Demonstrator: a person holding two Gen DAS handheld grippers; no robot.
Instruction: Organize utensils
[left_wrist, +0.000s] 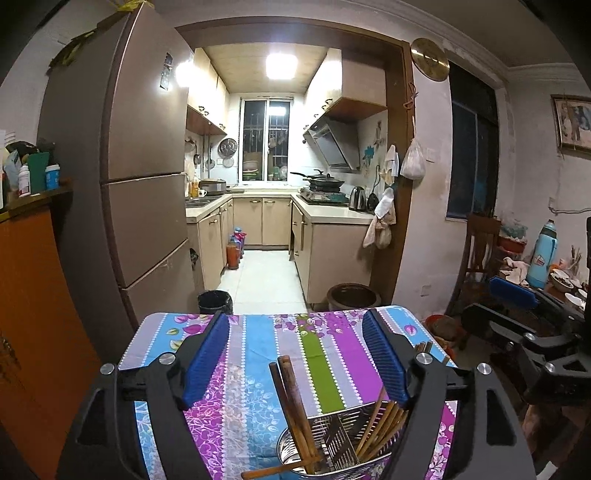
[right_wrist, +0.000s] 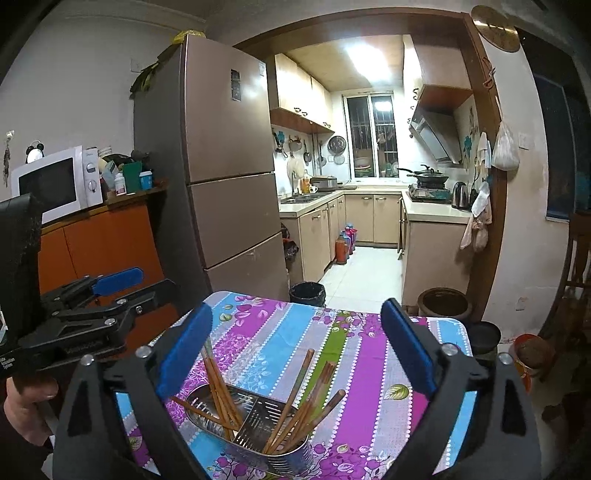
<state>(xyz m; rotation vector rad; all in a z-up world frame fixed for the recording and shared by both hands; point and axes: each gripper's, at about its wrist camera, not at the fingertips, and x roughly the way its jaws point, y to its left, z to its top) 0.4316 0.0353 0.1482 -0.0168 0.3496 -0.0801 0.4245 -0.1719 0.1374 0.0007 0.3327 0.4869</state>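
a tall brown fridge (right_wrist: 229, 155) stands left of the kitchen doorway, behind a table (right_wrist: 373, 354) in striped floral cloth. a steel holder (right_wrist: 255, 439) of chopsticks (right_wrist: 221, 391) sits at its near edge. left gripper (left_wrist: 295, 358) and right gripper (right_wrist: 295, 347) gape wide, empty.

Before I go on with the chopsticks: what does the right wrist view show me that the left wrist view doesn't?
Only the right wrist view: a white microwave on the orange cabinet, and the whole metal holder with its perforated divider.

Only the left wrist view: a blue thermos on a cluttered side table at right, a framed picture, and loose chopstick ends beyond its right finger.

Both: the striped floral tablecloth, chopsticks standing in both compartments, the fridge, the kitchen, and each hand-held gripper open, holding nothing.
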